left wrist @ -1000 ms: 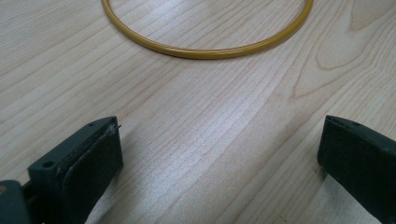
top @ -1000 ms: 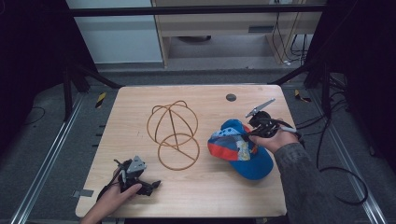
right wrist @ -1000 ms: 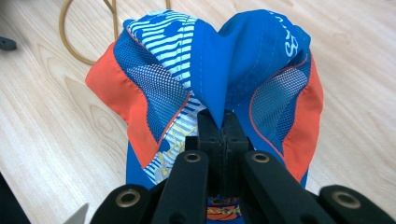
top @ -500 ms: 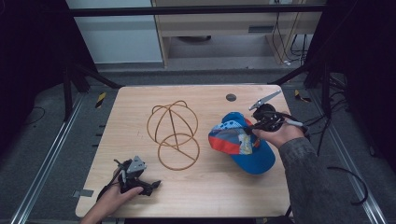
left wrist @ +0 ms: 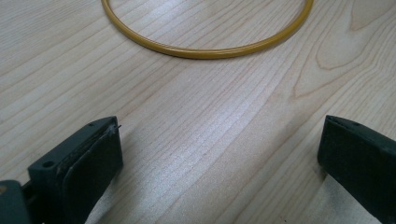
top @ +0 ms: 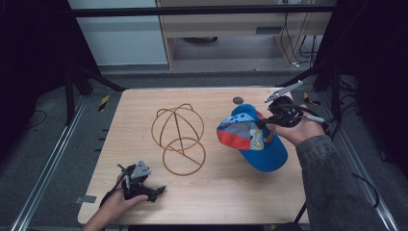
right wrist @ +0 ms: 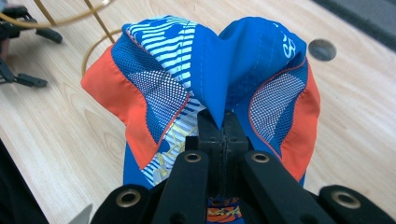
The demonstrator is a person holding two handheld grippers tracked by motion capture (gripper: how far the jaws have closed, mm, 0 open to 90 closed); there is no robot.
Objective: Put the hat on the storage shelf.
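While the right gripper [top: 263,122] pinches a fold of the blue, orange-red and white-striped fabric baseball cap [top: 250,137], its two black jaws sit pressed together w/ the cloth caught at their tips, seen clearly in the right gripper view [right wrist: 219,122], where the cap [right wrist: 210,79] bunches up just ahead of the jaws into two blue humps w/ mesh panels either side. From the high view the cap hangs off the front of that gripper, crown side toward the table centre, its lower edge at or just above the pale wooden tabletop [top: 216,197]; can't tell if it touches. Beyond the cap from the right gripper stands the golden wire hat stand w/ a round base ring and domed ribs [top: 180,137], near the cap but apart from it. A small dark round disc [top: 238,100] lies on the wood just behind the cap. Left gripper [top: 159,190] rests low at the near-left corner of the table, held by the person's left hand [top: 118,207]; its jaws are spread wide w/ nothing between them, bare wood under them in the left gripper view [left wrist: 219,158], and the stand's base ring [left wrist: 205,49] lies a bit ahead of its tips.
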